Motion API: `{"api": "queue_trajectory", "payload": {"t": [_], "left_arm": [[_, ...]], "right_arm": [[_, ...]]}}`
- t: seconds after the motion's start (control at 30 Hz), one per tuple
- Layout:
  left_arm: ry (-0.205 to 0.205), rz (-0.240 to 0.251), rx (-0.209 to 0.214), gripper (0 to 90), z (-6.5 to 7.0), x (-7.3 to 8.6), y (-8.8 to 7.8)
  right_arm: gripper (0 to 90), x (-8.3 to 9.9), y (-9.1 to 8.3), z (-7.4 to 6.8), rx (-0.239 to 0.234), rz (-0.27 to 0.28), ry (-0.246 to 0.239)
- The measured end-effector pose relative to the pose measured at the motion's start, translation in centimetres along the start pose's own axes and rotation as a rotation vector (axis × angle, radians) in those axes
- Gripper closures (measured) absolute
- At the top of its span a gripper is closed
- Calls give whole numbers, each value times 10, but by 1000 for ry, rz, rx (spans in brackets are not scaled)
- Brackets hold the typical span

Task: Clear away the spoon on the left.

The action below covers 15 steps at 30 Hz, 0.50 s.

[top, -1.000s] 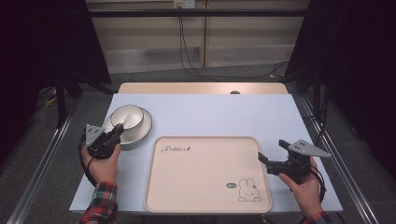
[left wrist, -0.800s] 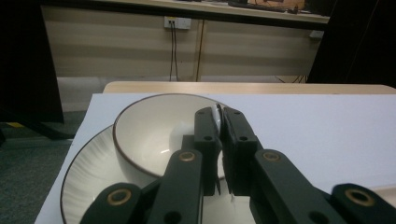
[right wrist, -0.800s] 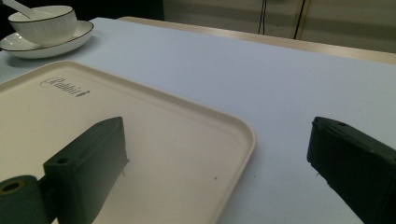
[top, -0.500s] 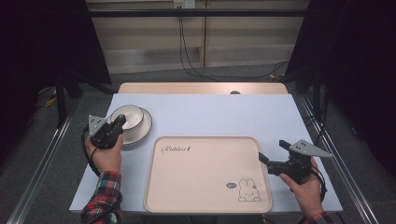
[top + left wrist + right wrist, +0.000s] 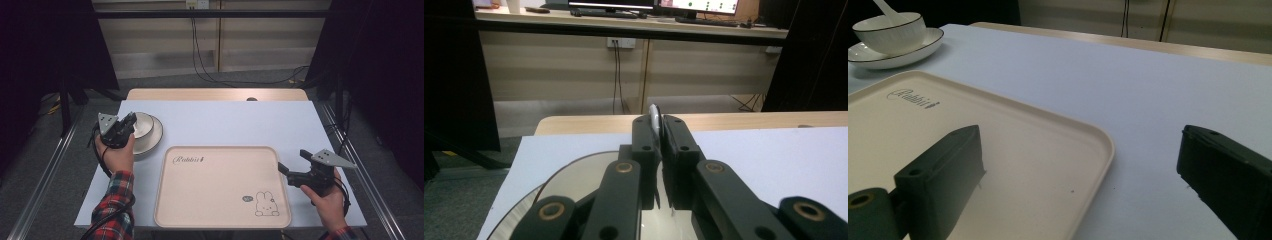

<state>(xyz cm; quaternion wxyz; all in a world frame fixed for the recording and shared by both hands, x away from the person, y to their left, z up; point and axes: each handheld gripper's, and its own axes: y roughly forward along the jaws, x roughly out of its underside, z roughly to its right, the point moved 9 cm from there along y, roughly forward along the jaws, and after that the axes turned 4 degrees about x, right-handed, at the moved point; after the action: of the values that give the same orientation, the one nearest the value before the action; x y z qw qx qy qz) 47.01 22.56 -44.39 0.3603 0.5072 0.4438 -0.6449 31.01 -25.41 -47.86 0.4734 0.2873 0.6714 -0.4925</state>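
Since a second ago my left claw (image 5: 129, 120) has drawn back toward the tabletop's left edge, and the bowl and plate have come with it, while my right claw (image 5: 283, 168) has stayed beside the tray. The pale tabletop (image 5: 240, 120) carries everything. The cream tray (image 5: 220, 200), printed with a rabbit, lies at the front centre. The white plate (image 5: 152, 137) sits at the left, near the tray's far left corner, with the bowl (image 5: 144, 124) on it. In the left gripper view my left claw's 2 jaws are pinched on a thin white rim, apparently the bowl's. My right claw's jaws are spread wide, straddling the tray's right edge.
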Motion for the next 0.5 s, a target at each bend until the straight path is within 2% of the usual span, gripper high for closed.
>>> {"api": "queue_trajectory", "payload": {"t": [0.07, 0.3, 0.5], "left_arm": [[11, -8, 0, 852, -1, -1, 3], [-3, 11, -24, 852, -4, -5, 12], [-15, 6, -33, 853, -7, -7, 18]], "right_arm": [[44, 0, 0, 0, -3, 2, -3], [44, -1, -1, -1, -7, 7, 3], [44, -1, 0, -1, -8, 6, 4]]}}
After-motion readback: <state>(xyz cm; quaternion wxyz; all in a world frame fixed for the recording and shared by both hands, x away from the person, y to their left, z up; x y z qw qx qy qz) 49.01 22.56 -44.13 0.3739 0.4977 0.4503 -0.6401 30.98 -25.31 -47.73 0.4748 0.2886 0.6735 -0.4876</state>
